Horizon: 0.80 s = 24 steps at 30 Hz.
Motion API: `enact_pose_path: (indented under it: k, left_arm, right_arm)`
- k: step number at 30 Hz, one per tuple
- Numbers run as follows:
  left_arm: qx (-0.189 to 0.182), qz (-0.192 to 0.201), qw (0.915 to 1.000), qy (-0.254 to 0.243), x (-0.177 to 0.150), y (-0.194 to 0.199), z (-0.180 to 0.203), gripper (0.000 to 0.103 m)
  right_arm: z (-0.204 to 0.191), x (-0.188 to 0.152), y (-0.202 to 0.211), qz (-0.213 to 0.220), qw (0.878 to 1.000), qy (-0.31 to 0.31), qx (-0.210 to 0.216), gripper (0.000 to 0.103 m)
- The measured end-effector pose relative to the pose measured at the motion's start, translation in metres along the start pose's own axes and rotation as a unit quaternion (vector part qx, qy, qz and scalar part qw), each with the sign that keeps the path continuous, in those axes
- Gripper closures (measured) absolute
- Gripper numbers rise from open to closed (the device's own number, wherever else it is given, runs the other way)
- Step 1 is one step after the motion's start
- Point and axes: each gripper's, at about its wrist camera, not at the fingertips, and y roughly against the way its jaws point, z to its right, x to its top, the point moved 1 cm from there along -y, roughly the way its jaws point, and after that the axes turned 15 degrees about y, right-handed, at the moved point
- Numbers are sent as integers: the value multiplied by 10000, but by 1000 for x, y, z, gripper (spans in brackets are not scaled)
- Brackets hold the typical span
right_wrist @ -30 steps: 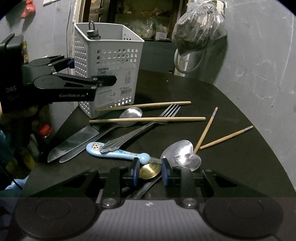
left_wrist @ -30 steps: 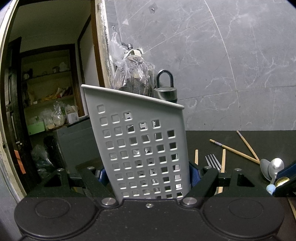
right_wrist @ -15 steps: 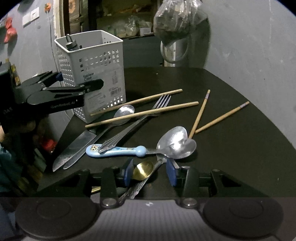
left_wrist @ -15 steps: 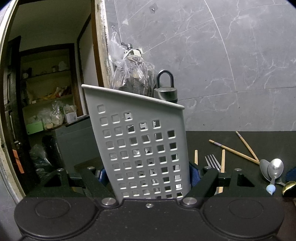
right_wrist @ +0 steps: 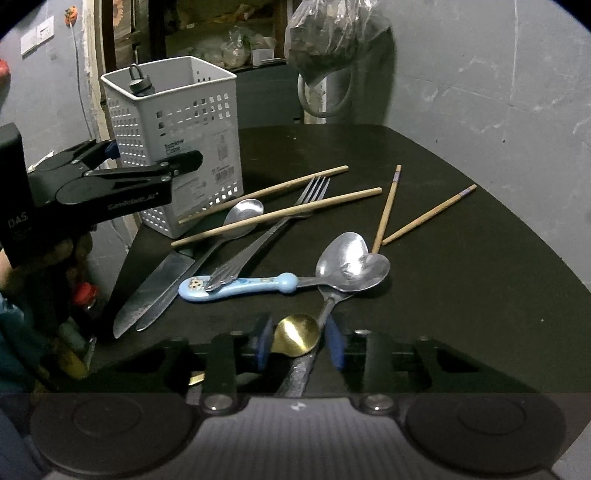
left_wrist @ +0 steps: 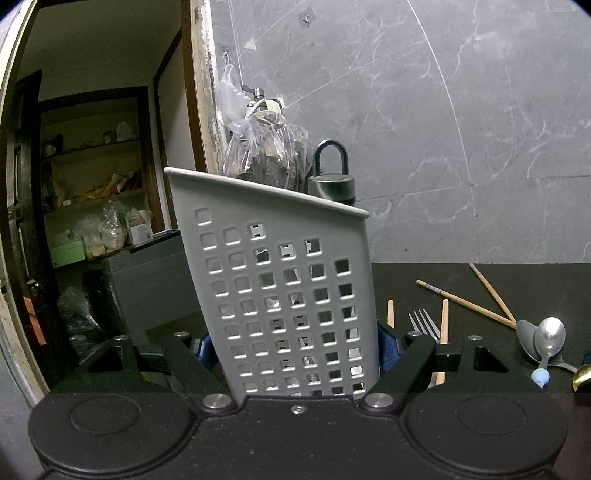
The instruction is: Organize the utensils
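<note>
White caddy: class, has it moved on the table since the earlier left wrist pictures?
No. The white caddy sits between the left gripper jaws, unshifted against the wall tile seams.

four chopsticks, four spoons, one fork, one knife. one white holder, one padlock inside. one hanging bag.

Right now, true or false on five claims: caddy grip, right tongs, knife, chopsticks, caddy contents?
1. The left tongs clamp the white caddy. True.
2. The right tongs are empty. False: they are closing with the gold spoon bowl between them.
3. The knife is in the caddy. False: it lies on the black table.
4. Four chopsticks lie on the table. True.
5. The caddy is empty. False: a loop-topped black item stands in it.
</note>
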Motion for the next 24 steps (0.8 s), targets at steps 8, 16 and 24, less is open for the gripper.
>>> enact_pose_path:
  k: [8,16,24]
  left_arm:
    - [-15,7,10000,13,-1,1,1,23]
    - [-37,22,10000,39,-2,2,3,23]
    - [-48,21,10000,59,-2,2,4,23]
  right_arm:
    - [0,-2,4,-48,9998,-190,15,68]
    - [-10,-4,5,32,9995,-210,-215,77]
    - [-12,-1,8,180,9994,-57,-305,97]
